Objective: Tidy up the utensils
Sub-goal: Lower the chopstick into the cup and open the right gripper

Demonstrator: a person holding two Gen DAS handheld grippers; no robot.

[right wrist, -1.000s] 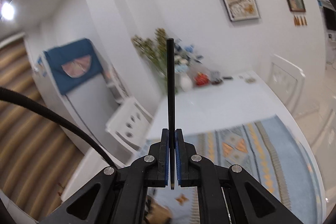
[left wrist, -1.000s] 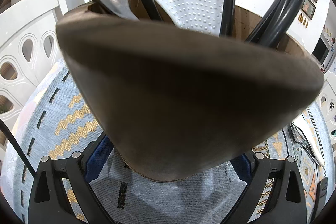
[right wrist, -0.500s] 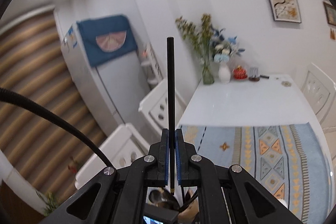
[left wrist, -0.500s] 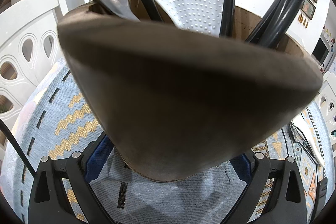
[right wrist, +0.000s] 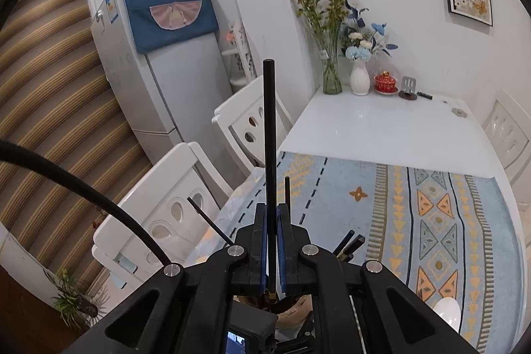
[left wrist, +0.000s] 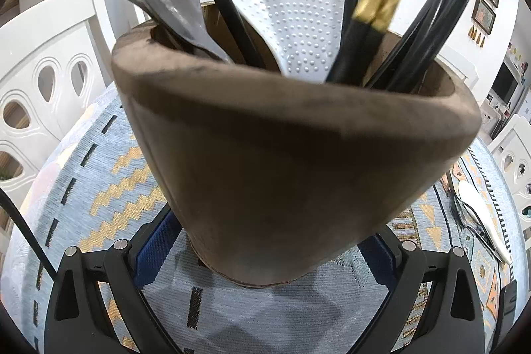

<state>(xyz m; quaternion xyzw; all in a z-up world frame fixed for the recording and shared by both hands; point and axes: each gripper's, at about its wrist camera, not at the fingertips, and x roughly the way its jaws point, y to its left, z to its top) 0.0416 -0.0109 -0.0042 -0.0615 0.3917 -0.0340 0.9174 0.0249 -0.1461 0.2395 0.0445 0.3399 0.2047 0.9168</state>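
Brown utensil holder (left wrist: 292,161) stands on the patterned table runner (left wrist: 99,188), left gripper (left wrist: 265,249) clamped around its base. Right gripper (right wrist: 272,249) is pinched shut on black chopsticks (right wrist: 269,135), their gold-banded ends already inside the rim. Best lowered straight, released only once seated.

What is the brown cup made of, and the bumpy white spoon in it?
The brown cup looks like matte unglazed clay or wood; its dull, smudgy surface leaves it open. The bumpy white spoon looks like plastic: smooth, evenly white, with moulded dots.
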